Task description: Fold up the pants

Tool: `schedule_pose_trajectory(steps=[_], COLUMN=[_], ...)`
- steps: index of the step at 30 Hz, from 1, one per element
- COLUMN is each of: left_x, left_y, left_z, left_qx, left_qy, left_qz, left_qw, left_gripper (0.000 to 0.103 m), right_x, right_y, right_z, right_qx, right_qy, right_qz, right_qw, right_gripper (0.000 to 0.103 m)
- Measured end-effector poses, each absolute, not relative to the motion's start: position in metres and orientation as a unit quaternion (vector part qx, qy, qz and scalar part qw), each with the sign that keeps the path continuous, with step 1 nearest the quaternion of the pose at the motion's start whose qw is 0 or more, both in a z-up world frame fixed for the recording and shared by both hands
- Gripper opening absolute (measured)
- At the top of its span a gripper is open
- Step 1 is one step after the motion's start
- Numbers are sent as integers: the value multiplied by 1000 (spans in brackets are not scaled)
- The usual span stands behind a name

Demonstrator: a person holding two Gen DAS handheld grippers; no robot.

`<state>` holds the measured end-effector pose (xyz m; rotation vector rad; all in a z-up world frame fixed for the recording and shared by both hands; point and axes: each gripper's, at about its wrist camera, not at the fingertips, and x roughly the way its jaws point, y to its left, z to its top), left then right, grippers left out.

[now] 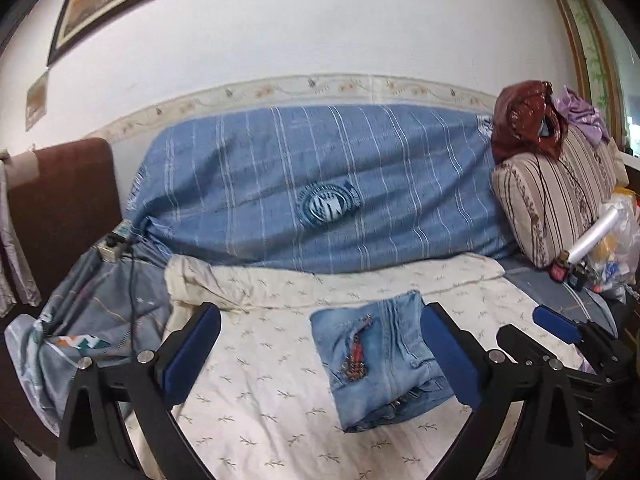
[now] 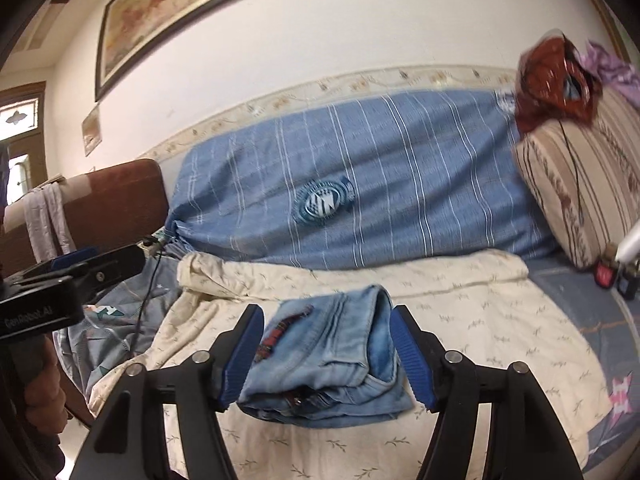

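Note:
The pants (image 1: 380, 364) are light blue jeans folded into a small thick bundle with a red embroidered patch, lying on the cream sheet (image 1: 256, 392). My left gripper (image 1: 320, 356) is open and empty above the sheet, with the bundle near its right finger. In the right wrist view the jeans (image 2: 324, 356) lie between and below the wide-open fingers of my right gripper (image 2: 326, 354), which holds nothing. The right gripper also shows in the left wrist view (image 1: 560, 332), at the right edge.
A blue striped cushion cover (image 1: 320, 184) backs the sofa. A striped pillow (image 1: 556, 196) with a red-brown bag (image 1: 524, 120) stands at right, next to plastic bags and small items (image 1: 608, 256). A grey patterned cloth (image 1: 92, 320) and a cable (image 1: 132, 280) lie at left.

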<state>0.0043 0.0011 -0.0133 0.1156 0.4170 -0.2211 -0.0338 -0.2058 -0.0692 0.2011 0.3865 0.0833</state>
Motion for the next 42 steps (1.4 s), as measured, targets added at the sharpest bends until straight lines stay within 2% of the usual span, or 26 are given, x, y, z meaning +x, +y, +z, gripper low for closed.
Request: schedule_pose_trajectory(steps=[18,42], left_x=[7,8], left_y=[40,43], left_z=[-14,-22], left_qx=[49,53], left_qy=[216,231], left_qz=[-12,14], left_qw=[975,971], left_gripper=[103,103], right_x=[-54,-52], right_y=[-184,-172], right_z=[-43,-55], right_qx=[83,60], right_qy=[162,175], right_qz=[25,33], right_qw=[983,982], right_gripper=[72,72])
